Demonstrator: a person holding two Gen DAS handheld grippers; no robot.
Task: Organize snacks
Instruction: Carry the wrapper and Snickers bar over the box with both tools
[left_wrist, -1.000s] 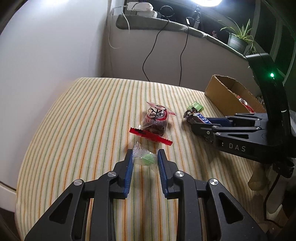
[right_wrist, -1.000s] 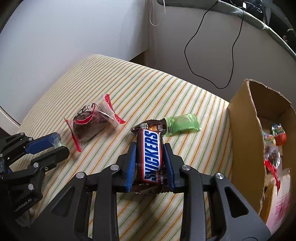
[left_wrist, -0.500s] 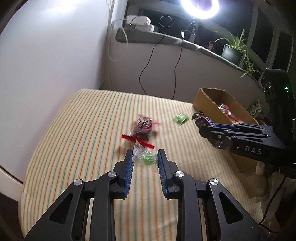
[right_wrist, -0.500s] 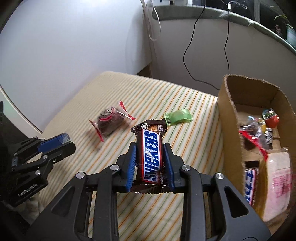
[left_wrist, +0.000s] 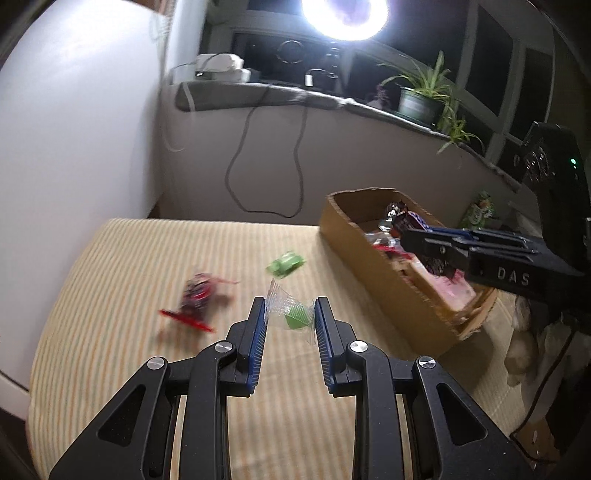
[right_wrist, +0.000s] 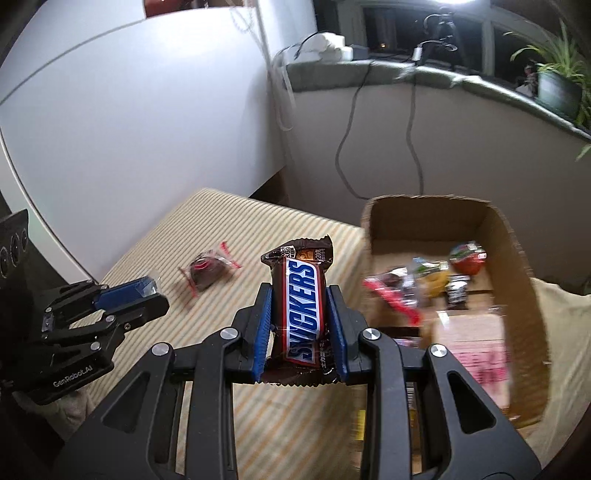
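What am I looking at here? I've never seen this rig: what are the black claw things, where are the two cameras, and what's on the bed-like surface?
No robot arm is involved: a person carries a two-finger gripper in each hand, and each has a fisheye camera looking forward along its fingers.

In the left view, the left gripper is shut on a clear-wrapped green candy. In the right view, the right gripper is shut on a Snickers bar. Each gripper also appears at the edge of the other's picture.

On the striped cloth lie a red-wrapped dark snack and a green packet. Beside them stands a cardboard box that already holds several snacks.
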